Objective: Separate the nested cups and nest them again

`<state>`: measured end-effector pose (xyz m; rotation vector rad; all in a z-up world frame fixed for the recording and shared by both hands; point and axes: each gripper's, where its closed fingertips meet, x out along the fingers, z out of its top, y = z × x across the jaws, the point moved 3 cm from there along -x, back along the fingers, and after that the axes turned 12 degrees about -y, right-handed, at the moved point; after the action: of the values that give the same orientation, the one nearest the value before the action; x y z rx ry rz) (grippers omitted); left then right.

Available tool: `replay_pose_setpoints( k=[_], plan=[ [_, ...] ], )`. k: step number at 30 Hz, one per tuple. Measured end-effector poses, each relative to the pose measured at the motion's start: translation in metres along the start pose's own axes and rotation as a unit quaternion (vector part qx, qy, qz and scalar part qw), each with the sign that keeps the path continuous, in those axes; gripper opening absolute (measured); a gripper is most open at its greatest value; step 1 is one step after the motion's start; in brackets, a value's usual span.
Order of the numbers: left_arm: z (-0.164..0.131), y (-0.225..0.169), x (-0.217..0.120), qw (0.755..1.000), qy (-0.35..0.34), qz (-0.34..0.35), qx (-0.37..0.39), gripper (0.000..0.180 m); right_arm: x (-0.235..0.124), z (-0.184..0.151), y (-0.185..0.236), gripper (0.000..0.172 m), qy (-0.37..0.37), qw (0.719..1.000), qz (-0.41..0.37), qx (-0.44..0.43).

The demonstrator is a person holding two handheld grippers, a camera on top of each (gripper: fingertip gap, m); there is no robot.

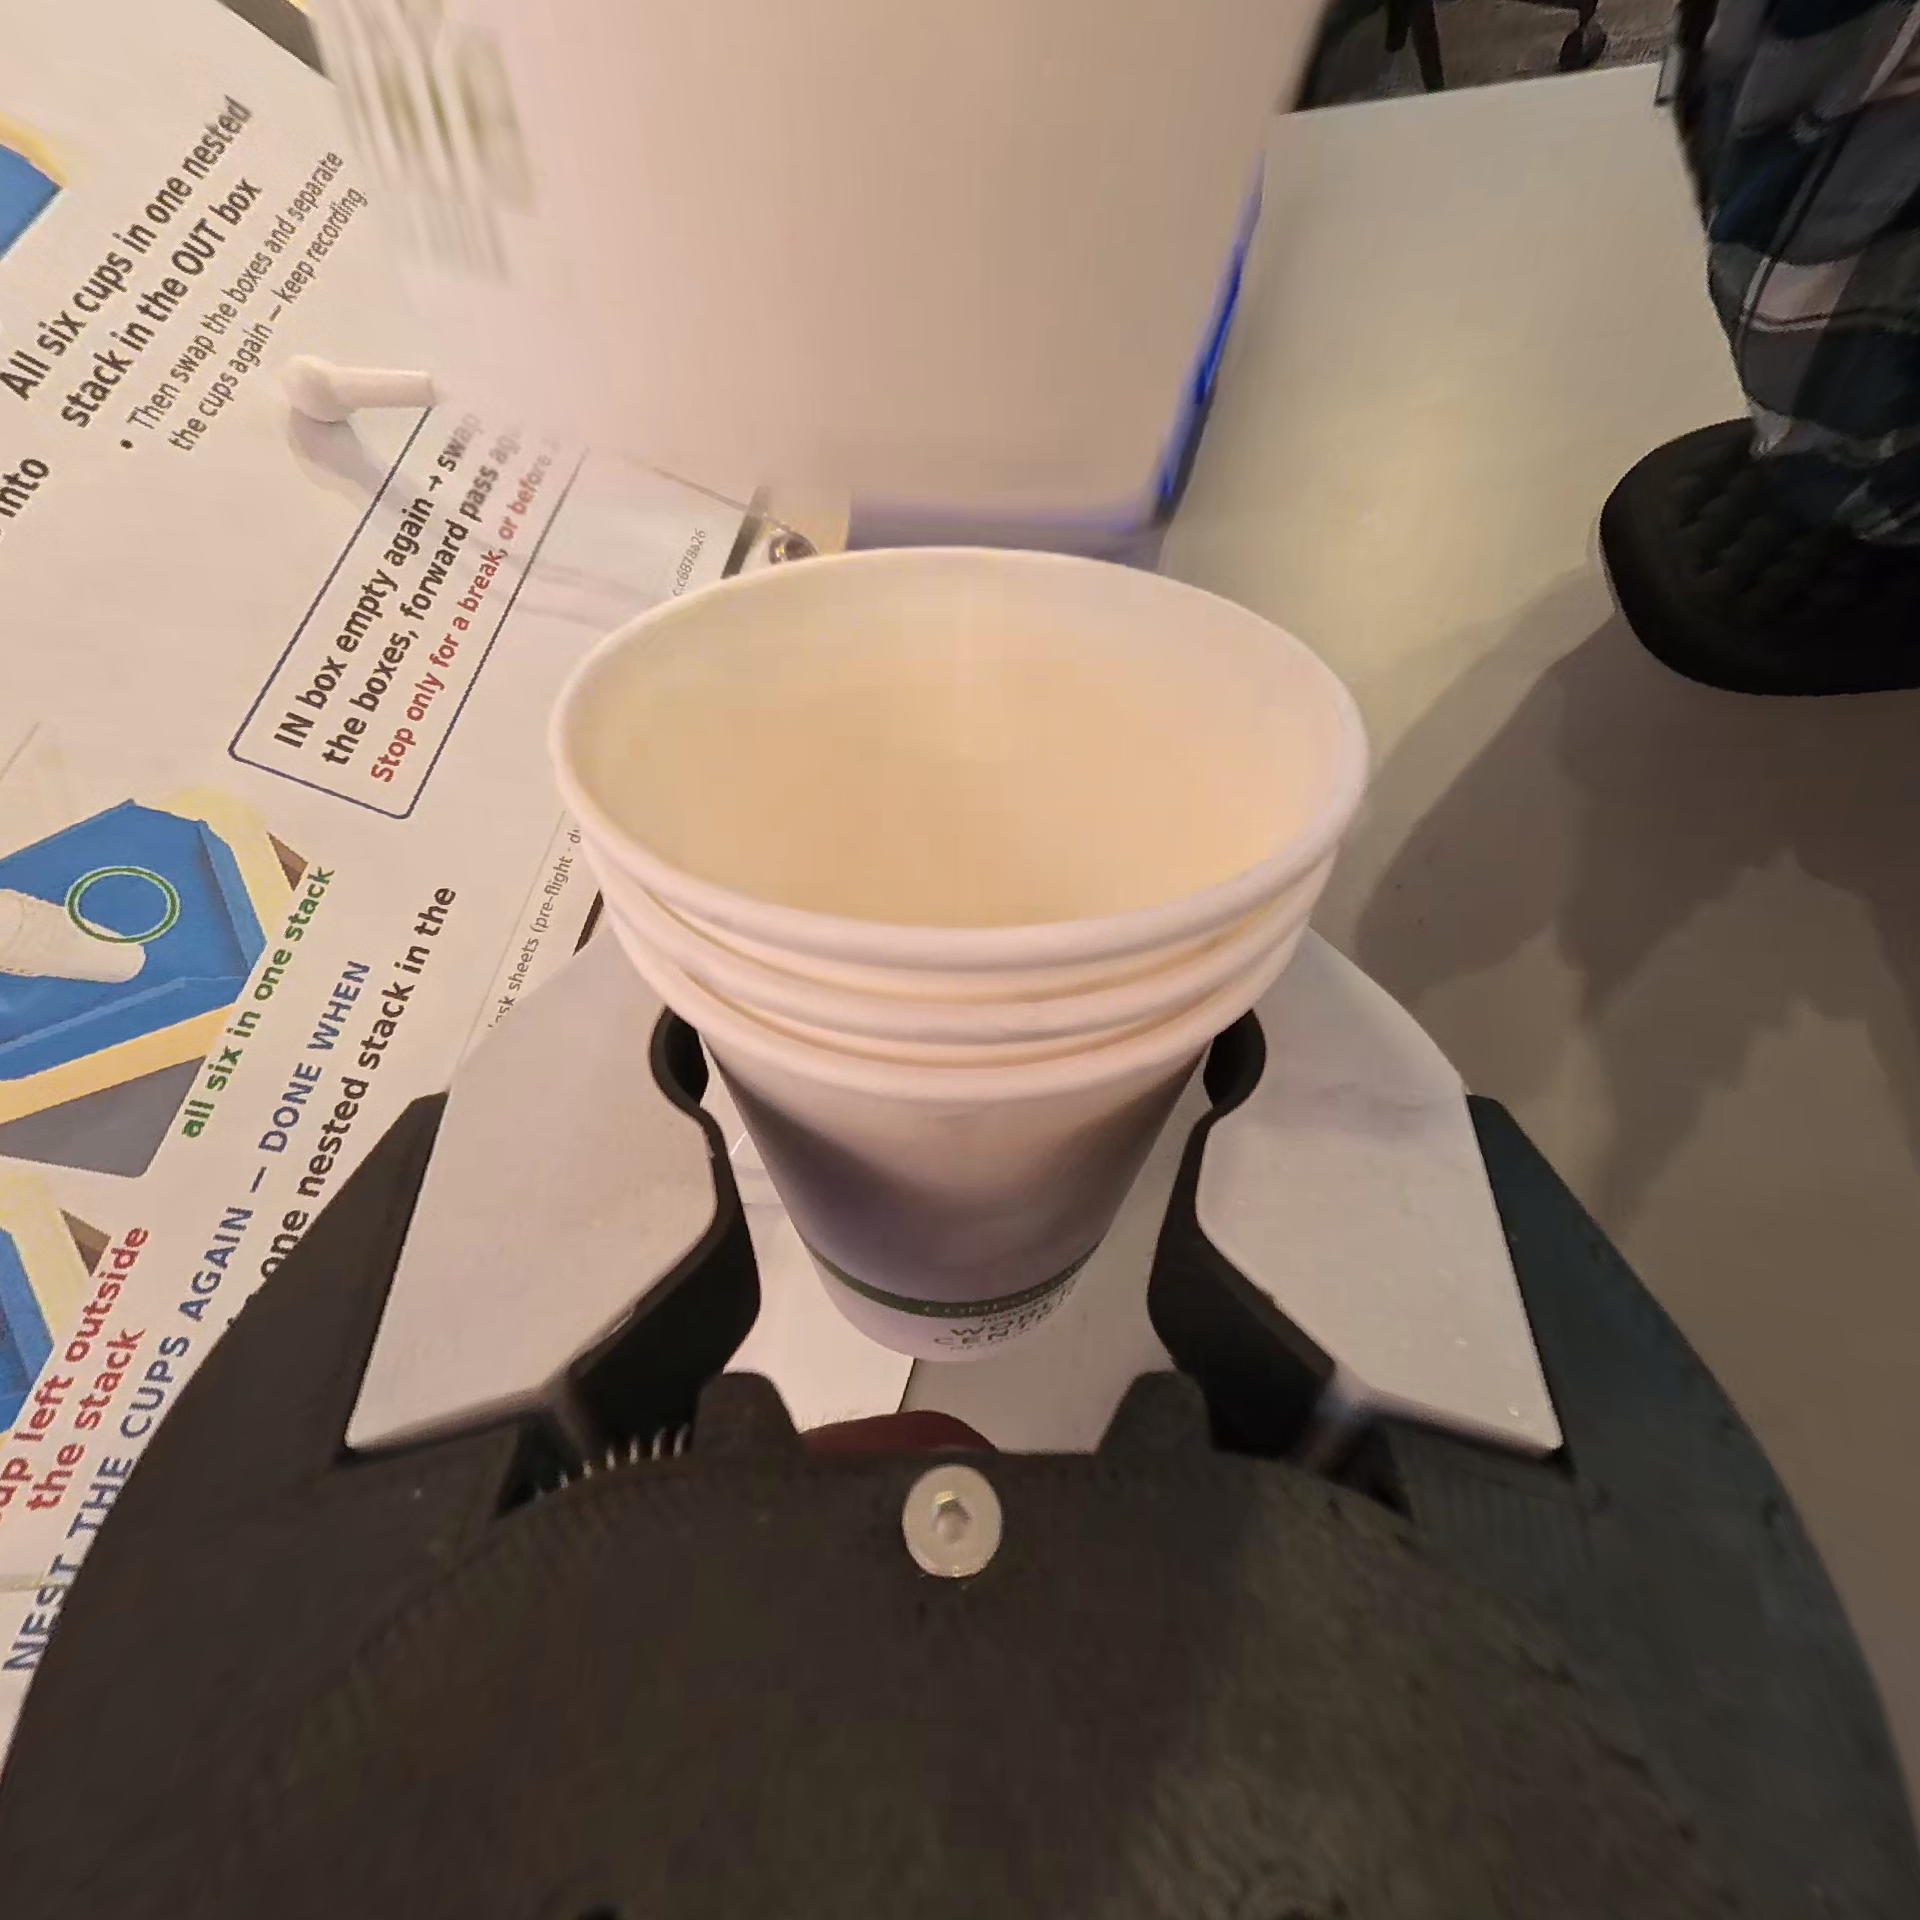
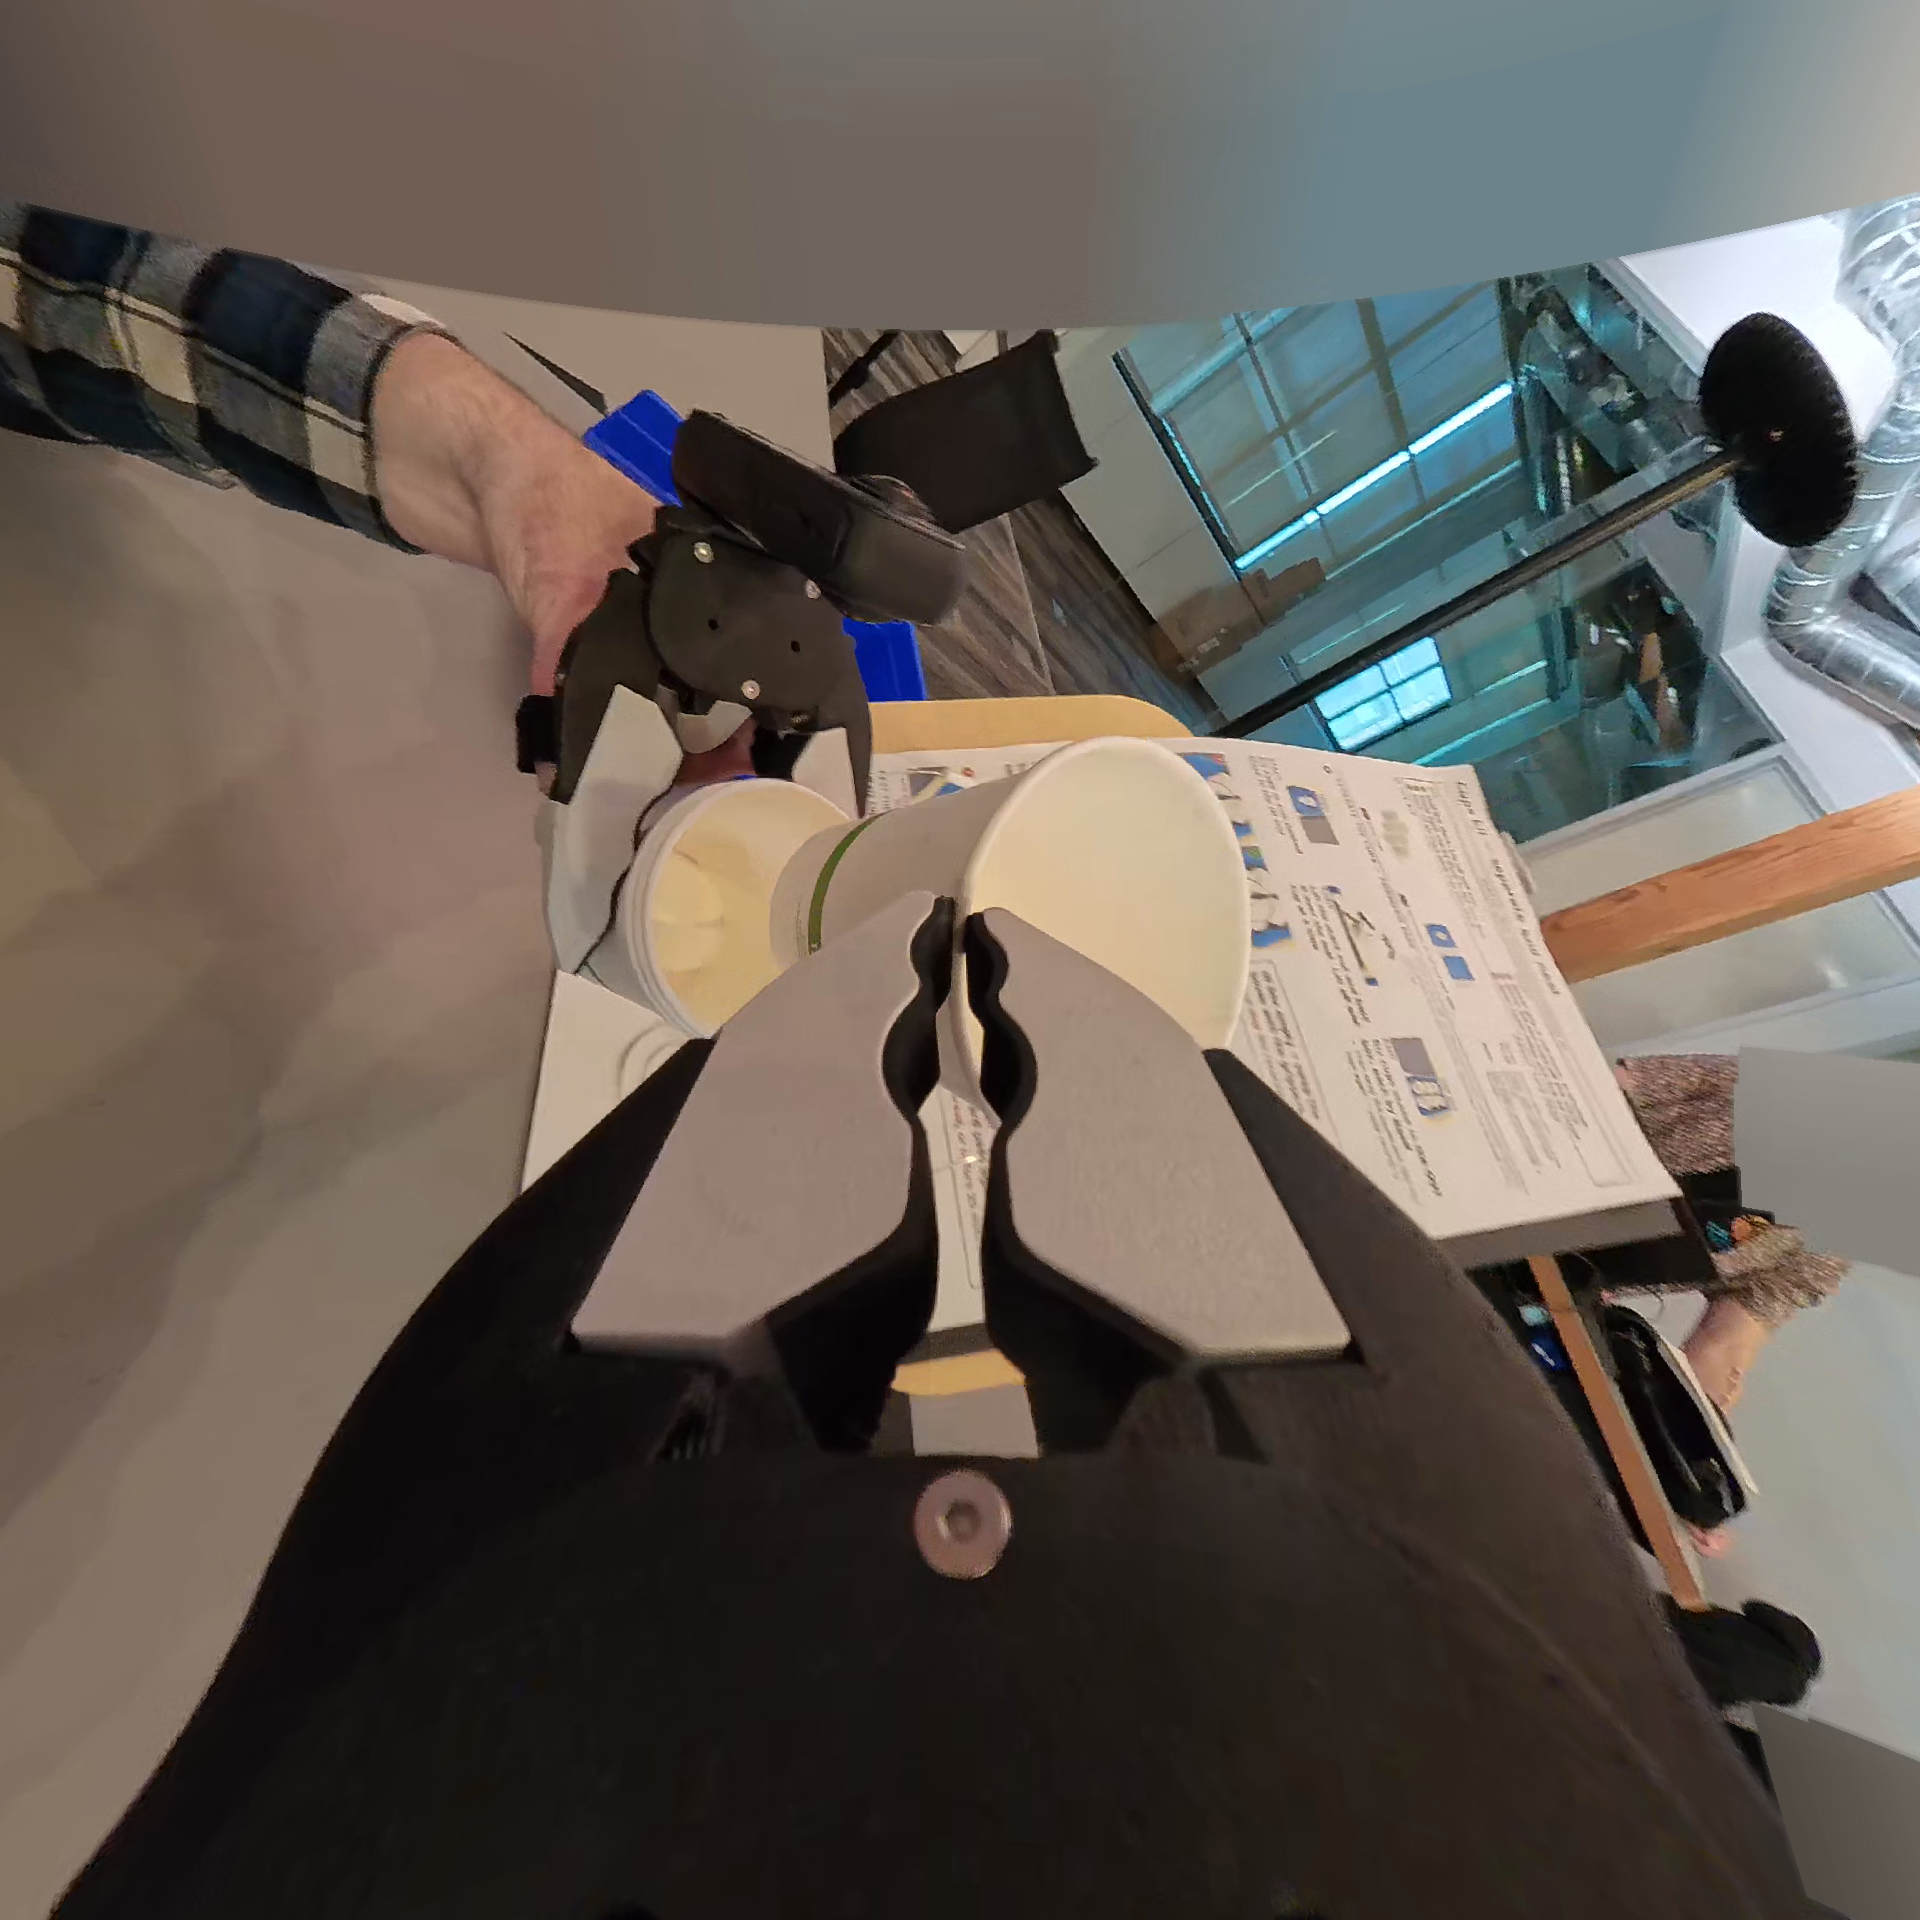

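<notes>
My left gripper [image 1: 961,1049] is shut on a stack of nested white paper cups [image 1: 956,831] and grips the outermost cup's wall from both sides. The stack's mouth faces away from the camera and looks empty inside. In the right wrist view the left gripper [image 2: 717,748] holds this stack [image 2: 696,914] off the table. My right gripper [image 2: 958,925] is shut on the rim of a single white cup [image 2: 1122,883] with a green band. The cup's base sits at the stack's mouth. In the left wrist view this cup [image 1: 831,260] is a blurred white shape just beyond the stack.
A printed instruction sheet [image 1: 208,623] lies on the white table [image 1: 1455,312] and also shows in the right wrist view [image 2: 1455,987]. A blue bin [image 2: 623,436] sits behind the person's hand [image 2: 468,488]. A dark padded object [image 1: 1766,551] is at the right. Across from one pair of fingers to the other is roughly 20 cm.
</notes>
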<state>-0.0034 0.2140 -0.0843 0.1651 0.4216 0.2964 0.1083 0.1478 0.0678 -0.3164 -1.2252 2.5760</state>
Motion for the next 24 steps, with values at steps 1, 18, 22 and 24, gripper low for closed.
replay_pose_setpoints(
  k=[1,18,22,24],
  plan=[
    [0.0,0.0,0.0,1.0,-0.001,0.0,0.0,0.095,-0.006,0.001,-0.004,0.002,0.001,1.0,-0.011,-0.001],
    [0.004,-0.005,0.0,1.0,-0.004,-0.004,0.003,0.095,-0.122,-0.144,-0.064,0.003,0.329,0.931,-0.154,0.043],
    [0.004,-0.005,-0.001,1.0,-0.003,-0.005,0.005,0.095,-0.126,-0.195,-0.053,0.003,0.384,0.911,-0.115,0.093],
    [0.004,-0.005,-0.001,1.0,-0.003,-0.006,0.005,0.095,-0.129,-0.219,-0.044,0.003,0.41,0.899,-0.093,0.118]
  ],
)
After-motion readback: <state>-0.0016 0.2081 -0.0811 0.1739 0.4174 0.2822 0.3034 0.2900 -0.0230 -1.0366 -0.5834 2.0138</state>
